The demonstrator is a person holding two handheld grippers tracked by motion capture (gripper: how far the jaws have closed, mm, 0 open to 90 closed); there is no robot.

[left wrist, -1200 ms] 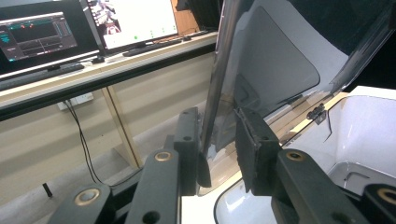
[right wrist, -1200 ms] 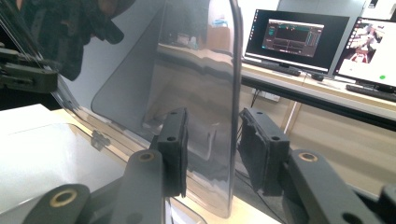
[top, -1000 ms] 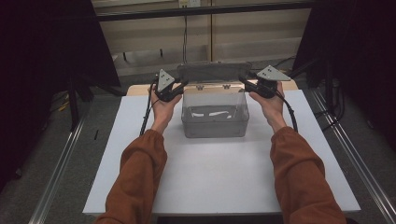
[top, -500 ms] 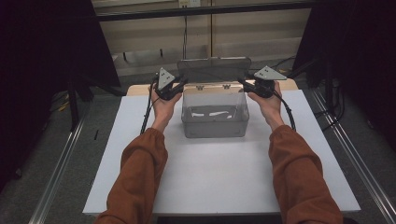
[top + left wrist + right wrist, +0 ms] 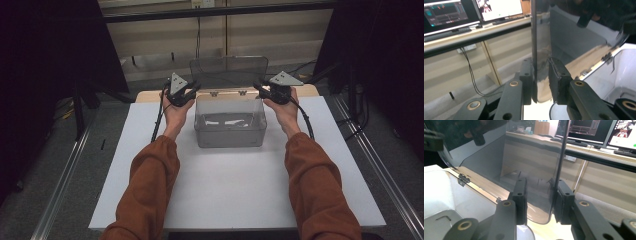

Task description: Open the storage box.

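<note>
Left tongs and right tongs straddle the raised lid's side edges, jaws apparently not fully clamped. The clear box sits near the desk's far edge.

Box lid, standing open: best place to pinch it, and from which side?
By its two side edges, one gripper from each side. The lid stands near upright on rear hinges, a thin clear sheet with free edges. The left gripper and right gripper straddle those edges.
</note>
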